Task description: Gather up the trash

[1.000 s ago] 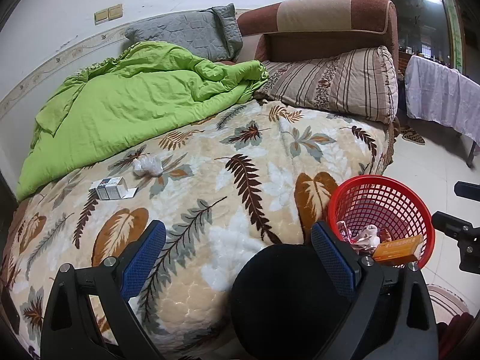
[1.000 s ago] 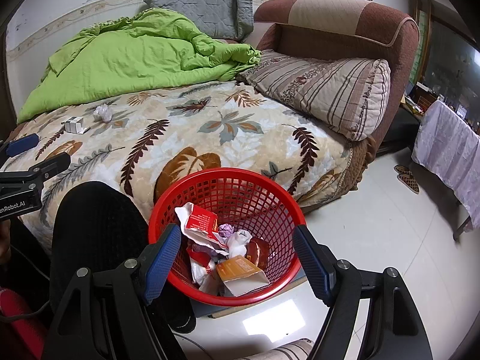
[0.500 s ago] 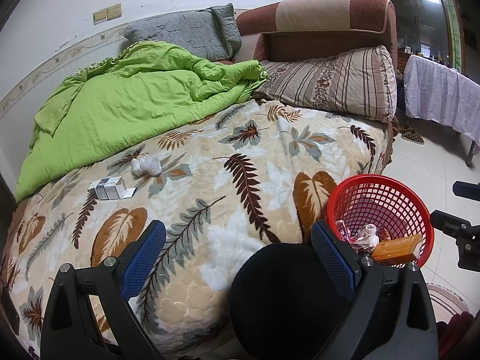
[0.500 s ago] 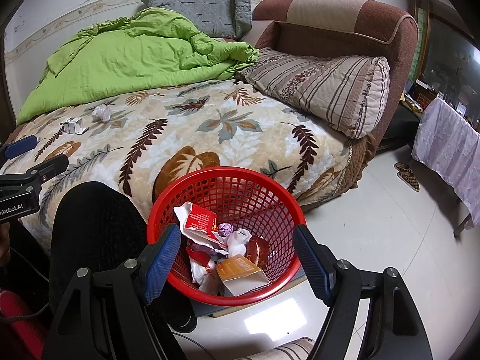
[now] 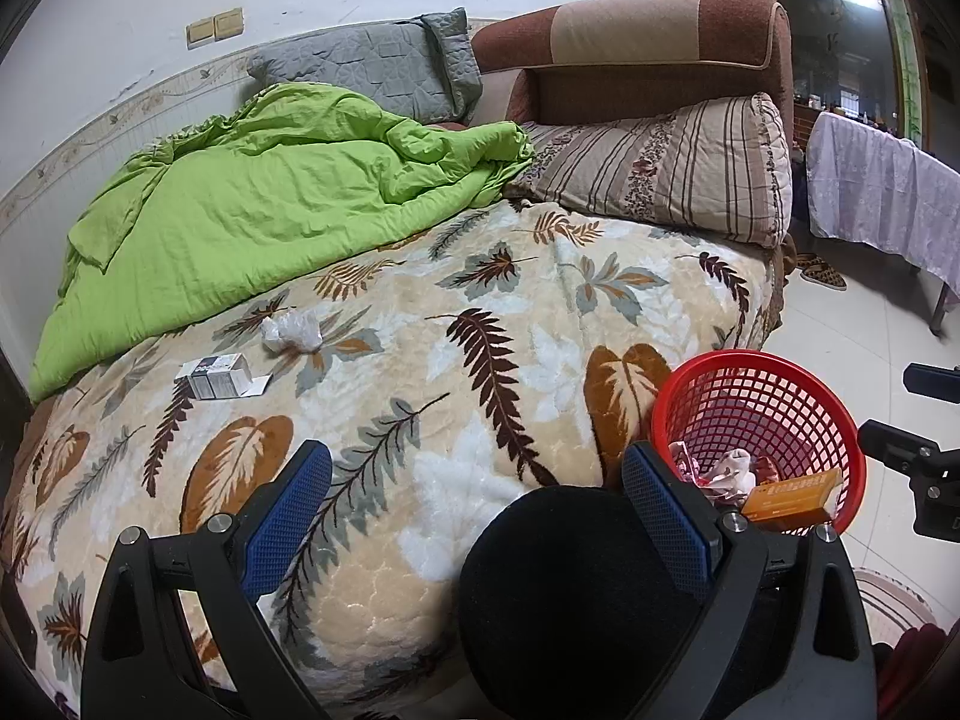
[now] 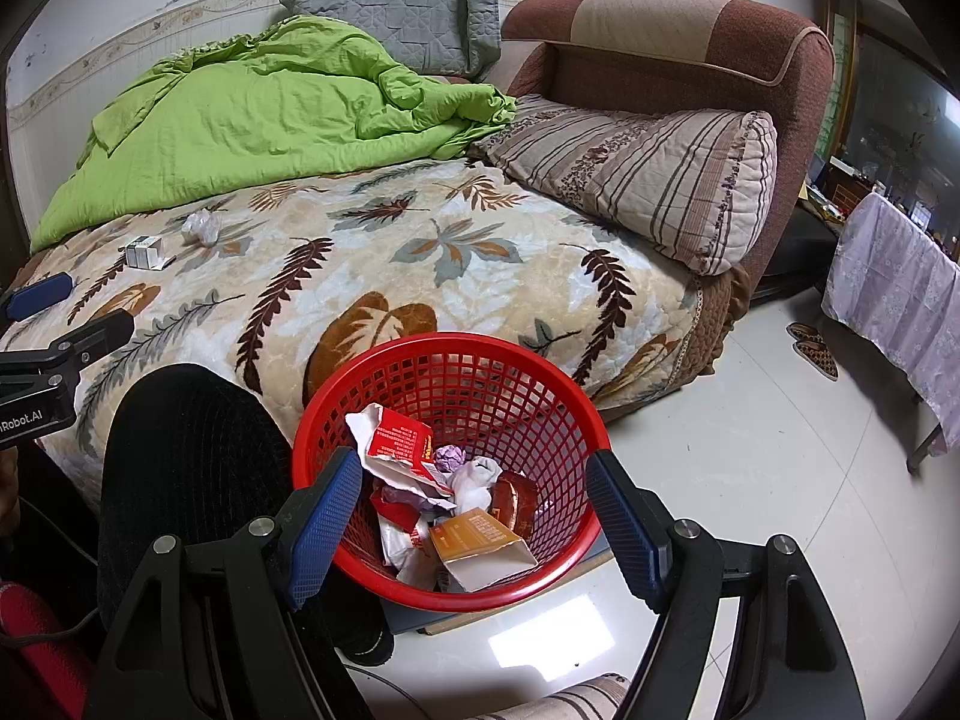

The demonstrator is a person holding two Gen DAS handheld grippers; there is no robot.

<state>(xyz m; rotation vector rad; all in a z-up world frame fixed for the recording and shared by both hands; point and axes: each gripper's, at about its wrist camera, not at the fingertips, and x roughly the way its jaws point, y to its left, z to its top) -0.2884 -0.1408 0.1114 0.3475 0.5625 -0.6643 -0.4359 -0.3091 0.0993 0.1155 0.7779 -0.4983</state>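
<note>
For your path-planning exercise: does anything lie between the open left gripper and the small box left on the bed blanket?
Nothing visible does. Between the left gripper and the small box lies only flat leaf-print blanket. The crumpled wrapper sits beside the box, off that line. The red basket stands on the floor to the right.

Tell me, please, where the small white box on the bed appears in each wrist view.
Left wrist: the small white box lies left of centre on the leaf-print blanket.
Right wrist: it sits far left, near the picture's edge.
Shared landmark: the crumpled white wrapper just right of it.
</note>
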